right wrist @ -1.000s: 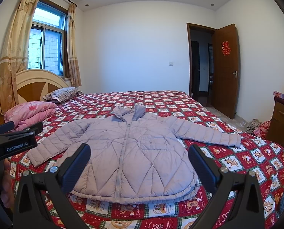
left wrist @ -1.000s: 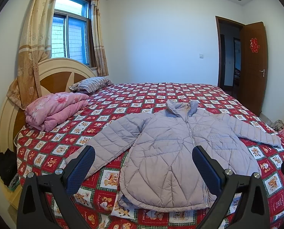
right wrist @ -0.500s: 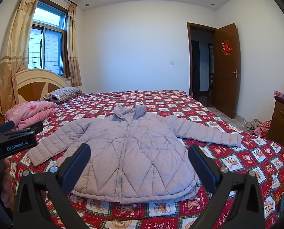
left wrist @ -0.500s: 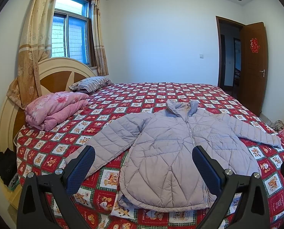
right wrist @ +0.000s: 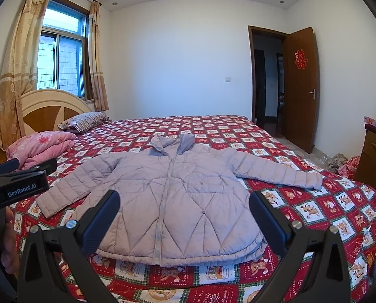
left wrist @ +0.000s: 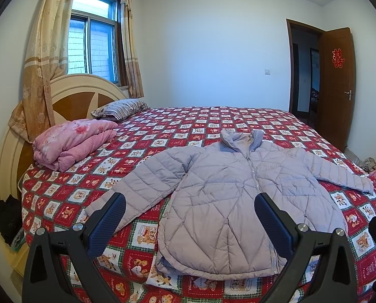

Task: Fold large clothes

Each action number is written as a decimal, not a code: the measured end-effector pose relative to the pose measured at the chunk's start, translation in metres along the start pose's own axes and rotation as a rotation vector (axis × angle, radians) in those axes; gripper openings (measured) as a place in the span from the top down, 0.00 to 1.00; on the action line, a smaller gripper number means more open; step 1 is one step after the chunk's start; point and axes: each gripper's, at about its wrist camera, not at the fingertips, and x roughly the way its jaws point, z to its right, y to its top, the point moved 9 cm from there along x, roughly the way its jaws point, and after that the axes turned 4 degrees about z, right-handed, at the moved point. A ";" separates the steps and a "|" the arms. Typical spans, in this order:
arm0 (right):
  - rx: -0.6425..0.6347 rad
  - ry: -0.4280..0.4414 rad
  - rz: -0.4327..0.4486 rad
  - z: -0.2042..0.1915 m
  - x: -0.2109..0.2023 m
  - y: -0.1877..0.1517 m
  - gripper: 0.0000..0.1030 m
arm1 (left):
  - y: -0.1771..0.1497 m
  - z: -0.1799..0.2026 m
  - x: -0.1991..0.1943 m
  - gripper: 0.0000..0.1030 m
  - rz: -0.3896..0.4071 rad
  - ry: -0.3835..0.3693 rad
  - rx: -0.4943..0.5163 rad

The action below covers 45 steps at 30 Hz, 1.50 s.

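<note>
A pale lilac quilted jacket (left wrist: 228, 197) (right wrist: 172, 202) lies flat and zipped on the bed (left wrist: 193, 121), collar away from me, both sleeves spread out to the sides. My left gripper (left wrist: 190, 222) hovers open above the near hem, nearer the jacket's left sleeve (left wrist: 137, 189). My right gripper (right wrist: 184, 219) is open too, held over the jacket's lower front. Nothing sits between either pair of fingers. The left gripper's body (right wrist: 16, 189) and a hand (right wrist: 8, 242) show at the left edge of the right wrist view.
The bed wears a red checked cartoon-print cover (right wrist: 314, 207). A folded pink quilt (left wrist: 71, 144) and a striped pillow (left wrist: 119, 108) lie by the headboard (left wrist: 69, 101). A window with curtains is at left, an open wooden door (right wrist: 299, 85) at right, a wooden cabinet (right wrist: 374, 156) beside the bed.
</note>
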 end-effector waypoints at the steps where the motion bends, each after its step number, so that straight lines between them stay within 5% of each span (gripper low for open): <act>1: 0.001 0.003 -0.003 0.001 0.001 0.000 0.00 | -0.001 0.000 0.002 0.01 -0.003 0.003 0.003; 11: 0.056 -0.015 -0.097 0.048 0.060 -0.030 0.00 | -0.033 -0.003 0.087 0.01 -0.137 0.030 0.002; 21: 0.289 -0.290 -0.230 0.234 0.142 -0.053 0.00 | -0.040 0.020 0.204 0.01 -0.200 0.077 0.074; 25: 0.382 -0.435 -0.272 0.324 0.171 -0.061 0.08 | -0.041 0.026 0.253 0.01 -0.222 0.119 0.099; 32: 0.449 -0.539 -0.361 0.397 0.214 -0.069 0.19 | -0.045 0.017 0.322 0.01 -0.285 0.212 0.100; 39: 0.325 -0.554 -0.468 0.405 0.248 -0.086 0.53 | -0.071 0.007 0.369 0.01 -0.380 0.258 0.103; 40: 0.310 -0.559 -0.470 0.405 0.247 -0.086 0.61 | -0.074 0.006 0.372 0.01 -0.389 0.258 0.099; 41: 0.299 -0.547 -0.478 0.404 0.248 -0.087 0.80 | -0.076 0.004 0.375 0.01 -0.400 0.253 0.090; 45: 0.250 -0.515 -0.464 0.394 0.248 -0.082 0.90 | -0.071 0.001 0.370 0.01 -0.383 0.242 0.070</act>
